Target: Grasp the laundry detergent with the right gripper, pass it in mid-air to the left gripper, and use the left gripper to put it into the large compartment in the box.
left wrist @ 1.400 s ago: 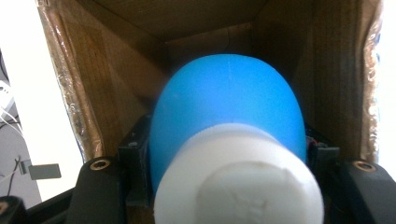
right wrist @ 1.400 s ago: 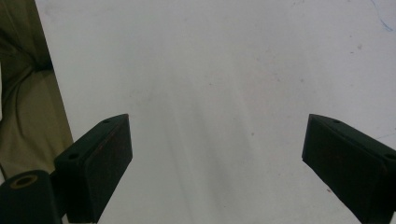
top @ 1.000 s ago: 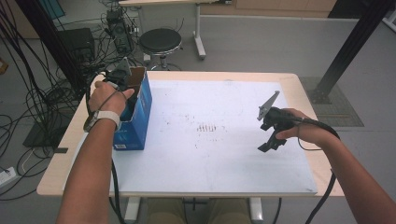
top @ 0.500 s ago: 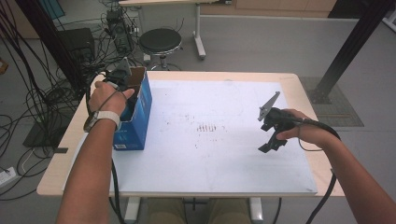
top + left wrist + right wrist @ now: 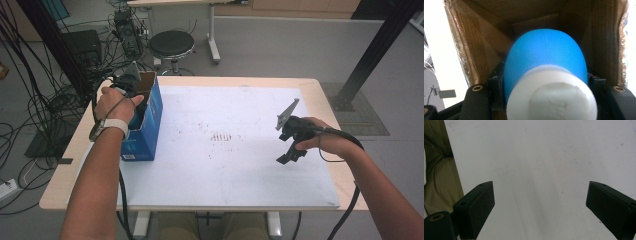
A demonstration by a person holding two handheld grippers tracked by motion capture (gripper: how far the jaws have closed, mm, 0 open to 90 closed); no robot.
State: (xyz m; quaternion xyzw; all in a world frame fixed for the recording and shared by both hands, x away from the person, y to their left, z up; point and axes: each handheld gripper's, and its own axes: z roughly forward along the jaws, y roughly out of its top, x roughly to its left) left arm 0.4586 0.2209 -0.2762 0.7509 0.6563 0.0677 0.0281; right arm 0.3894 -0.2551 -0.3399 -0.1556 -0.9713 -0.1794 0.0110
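Two grippers are at work. The left gripper (image 5: 131, 86), at the upper left of the high view, pinches a blue bottle with a white cap (image 5: 545, 67) over the open cardboard box (image 5: 150, 117). The bottle's long axis points into the box. The right gripper (image 5: 287, 145) hovers well apart over the white table (image 5: 225, 170), its jaws spread and empty. The left gripper view shows the brown box inside (image 5: 486, 27); the high view shows its blue outer wall.

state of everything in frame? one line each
left gripper: in the box's opening, shut on the blue bottle
blue bottle: held, white cap toward the camera, inside the box
cardboard box: upright, top open
right gripper: open, empty, above the white mat
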